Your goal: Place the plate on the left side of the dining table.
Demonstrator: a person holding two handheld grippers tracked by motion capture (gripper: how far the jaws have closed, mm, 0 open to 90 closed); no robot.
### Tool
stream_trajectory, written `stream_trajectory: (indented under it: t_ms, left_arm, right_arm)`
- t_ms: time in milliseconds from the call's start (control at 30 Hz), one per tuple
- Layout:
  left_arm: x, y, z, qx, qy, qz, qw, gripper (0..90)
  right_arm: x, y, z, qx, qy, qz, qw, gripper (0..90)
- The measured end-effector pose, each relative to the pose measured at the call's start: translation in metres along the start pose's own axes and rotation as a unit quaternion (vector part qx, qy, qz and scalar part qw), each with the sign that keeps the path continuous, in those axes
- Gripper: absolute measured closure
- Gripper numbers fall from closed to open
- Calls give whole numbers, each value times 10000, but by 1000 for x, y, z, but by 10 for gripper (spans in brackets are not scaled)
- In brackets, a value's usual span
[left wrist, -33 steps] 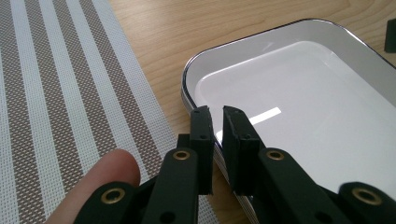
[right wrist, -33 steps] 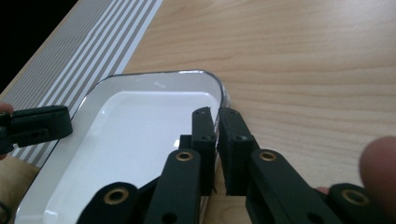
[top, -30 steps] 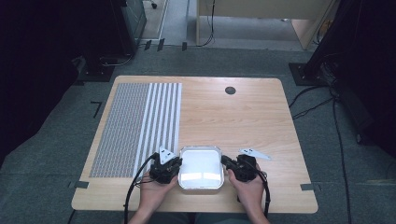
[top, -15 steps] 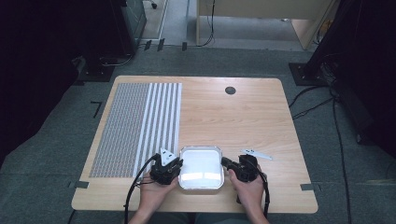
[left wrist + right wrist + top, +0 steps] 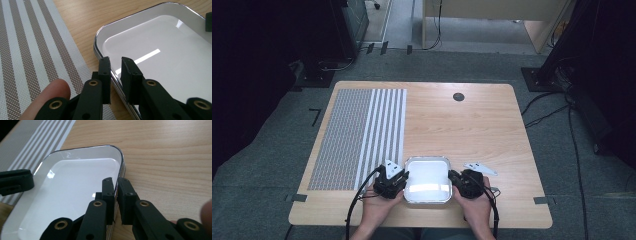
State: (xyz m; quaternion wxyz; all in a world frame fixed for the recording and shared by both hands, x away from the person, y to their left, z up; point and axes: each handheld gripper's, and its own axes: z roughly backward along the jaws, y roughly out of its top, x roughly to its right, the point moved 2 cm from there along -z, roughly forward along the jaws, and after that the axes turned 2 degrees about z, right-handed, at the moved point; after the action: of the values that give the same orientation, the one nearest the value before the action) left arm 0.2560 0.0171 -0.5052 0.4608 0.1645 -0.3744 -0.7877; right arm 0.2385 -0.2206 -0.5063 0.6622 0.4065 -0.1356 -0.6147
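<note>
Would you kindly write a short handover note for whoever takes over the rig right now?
Left gripper: jaws astride the left rim of the white tray, nearly closed on it.
Right gripper: jaws astride the tray's right rim, the same.
The tray sits flat on the wooden table at the near edge, just right of the striped mat.
Done: both grippers set on opposite rims.
Left: probably firm up both grips, then lift and move the tray level.

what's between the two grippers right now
The white tray lies between the left gripper and the right gripper, each at a side rim; the high view shows it.
</note>
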Motion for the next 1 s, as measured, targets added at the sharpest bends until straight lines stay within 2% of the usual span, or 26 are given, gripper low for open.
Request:
stream_trajectory:
  t_ms: [67, 100, 167, 267, 367, 567, 633, 733, 1000]
  left_arm:
    - [0, 0, 0, 13, -3, -3, 10000, 783]
    - [0, 0, 0, 11, -9, -1, 10000, 779]
    - [0, 0, -1, 13, -31, 1, 10000, 755]
    - [1, 0, -2, 5, -58, 7, 10000, 704]
    - [-1, 1, 0, 53, -86, 46, 9999, 674]
    - [-5, 3, 4, 168, -154, 140, 9996, 658]
    - [-5, 3, 5, 192, -182, 155, 9995, 656]
    - [-4, 4, 6, 199, -227, 162, 9994, 655]
    - [0, 4, 7, 203, -367, 129, 9990, 662]
  right_arm:
    - [-2, 0, 0, 54, -91, 66, 9999, 870]
    - [-2, 0, 1, 63, -101, 25, 9999, 874]
    - [-2, 1, 3, 142, -60, -115, 9998, 882]
    - [-3, 2, 6, 274, -11, -186, 9995, 887]
    - [-2, 5, 11, 293, 69, -277, 9992, 889]
    - [5, 11, 20, 429, 39, -355, 9984, 894]
    - [8, 12, 22, 440, -43, -333, 9985, 895]
    - [13, 14, 22, 355, -108, -357, 9987, 894]
    - [24, 31, 19, 384, -82, -396, 9984, 771]
